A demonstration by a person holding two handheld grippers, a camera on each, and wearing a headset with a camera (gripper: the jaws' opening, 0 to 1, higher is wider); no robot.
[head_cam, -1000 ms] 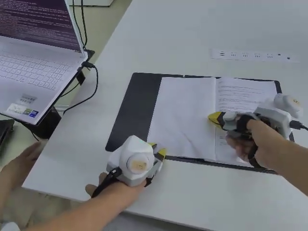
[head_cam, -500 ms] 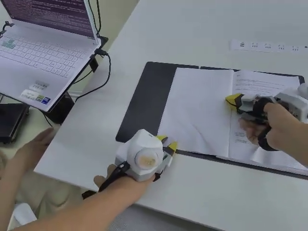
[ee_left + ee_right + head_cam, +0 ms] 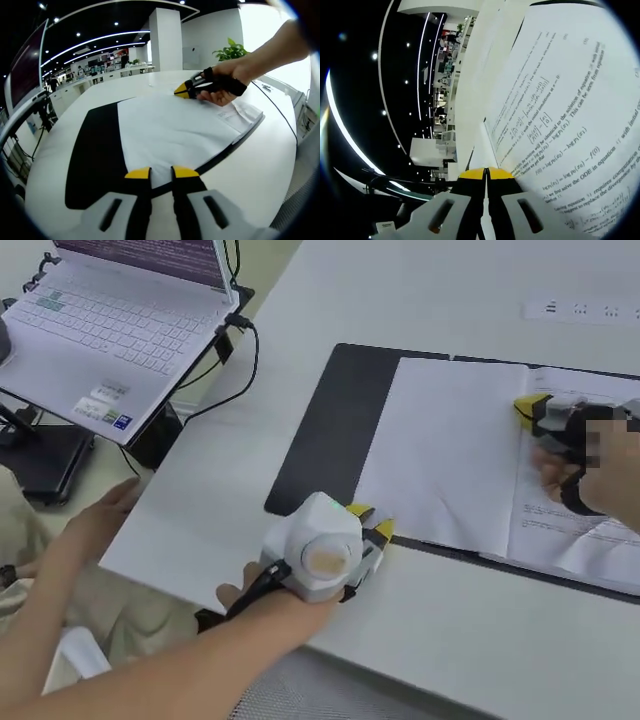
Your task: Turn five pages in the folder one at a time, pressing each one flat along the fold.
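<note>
The right tool [image 3: 525, 405], jaws closed together, is pressing along the fold of the open black folder of white paper pages [image 3: 330, 430]. The left tool [image 3: 370, 523], jaws narrowly parted, is resting at its near edge. The next move is probably lifting the printed page [image 3: 545, 530] beside the right tool.

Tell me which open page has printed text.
The right page, by the right gripper; the left page is blank white.
</note>
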